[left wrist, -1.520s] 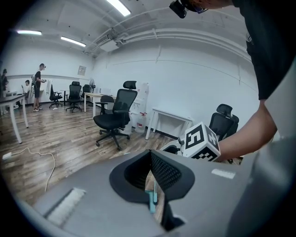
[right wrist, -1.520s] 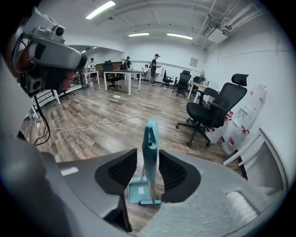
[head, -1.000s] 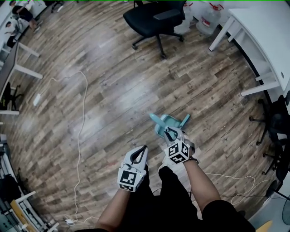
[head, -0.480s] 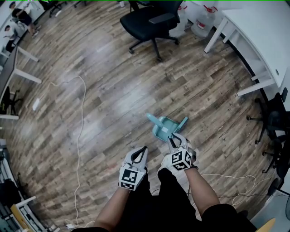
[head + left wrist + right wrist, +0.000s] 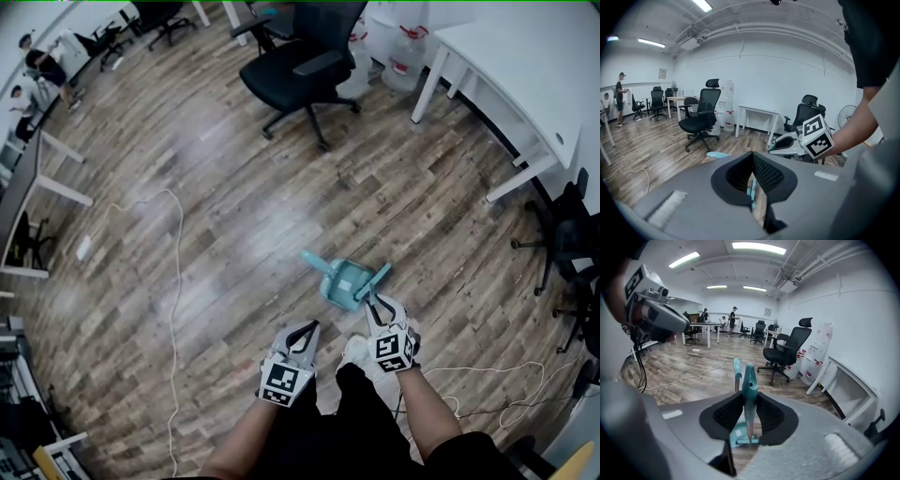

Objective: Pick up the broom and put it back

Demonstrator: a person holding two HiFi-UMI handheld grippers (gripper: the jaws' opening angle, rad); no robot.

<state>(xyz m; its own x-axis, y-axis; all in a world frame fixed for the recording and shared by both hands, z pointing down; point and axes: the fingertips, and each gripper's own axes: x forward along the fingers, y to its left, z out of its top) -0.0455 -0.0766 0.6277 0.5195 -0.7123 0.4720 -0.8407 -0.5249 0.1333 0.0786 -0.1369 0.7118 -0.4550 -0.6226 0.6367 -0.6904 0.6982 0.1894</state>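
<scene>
A teal broom and dustpan set [image 5: 342,279] is just ahead of the person's feet on the wood floor. My right gripper [image 5: 374,300] is shut on a teal handle [image 5: 749,383] with a hanging hole at its top. That handle runs down between the jaws to the teal dustpan [image 5: 740,434]. A second teal-tipped handle [image 5: 737,369] rises just behind it. My left gripper [image 5: 308,330] hangs to the left of the set, jaws together and nothing in them. In the left gripper view the right gripper's marker cube [image 5: 817,136] shows at the right.
A black office chair [image 5: 300,66] stands ahead, with water bottles [image 5: 398,52] and a white desk [image 5: 525,84] at the upper right. A white cable [image 5: 173,281] trails across the floor at left. More cables [image 5: 487,375] and a dark chair [image 5: 572,253] are at right.
Both hands have drifted to the right in the head view. The teal set has gone along with the right gripper. The view has swung, showing more of the room's far side.
</scene>
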